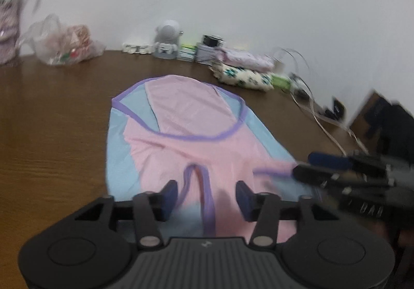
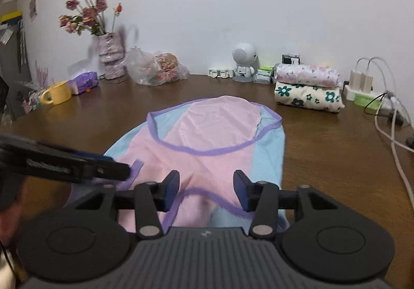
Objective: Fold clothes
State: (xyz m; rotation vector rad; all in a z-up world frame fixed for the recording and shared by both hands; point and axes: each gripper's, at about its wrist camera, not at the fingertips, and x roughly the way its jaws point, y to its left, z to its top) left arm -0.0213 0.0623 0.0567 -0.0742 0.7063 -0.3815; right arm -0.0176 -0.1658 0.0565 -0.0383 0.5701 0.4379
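Pink and light-blue mesh garment with purple trim [image 2: 207, 149] lies spread on the brown wooden surface [image 2: 323, 149], roughly mid-surface and reaching the near edge, neckline end toward the far edge. Left hand-held gripper [image 1: 207, 197]: jaws wide apart in its own view, straddling a purple-trimmed fold at the garment's near end, nothing between the pads. In the right wrist view the tip of the same gripper sits at the garment's near left corner, at a purple hem; whether it touches the cloth cannot be told. Right hand-held gripper [image 2: 207, 190]: jaws wide apart, over the pink panel and a curved purple hem, holding nothing; in the left view its tip lies at a purple strip on the garment's right edge. Along the far edge: two folded floral cloths, stacked [image 2: 308, 87], a small white round-headed robot figure [image 2: 244, 61], a clear plastic bag [image 2: 155, 69], a vase of pink flowers [image 2: 111, 56]. Yellow mug [image 2: 58, 93] near the left edge.
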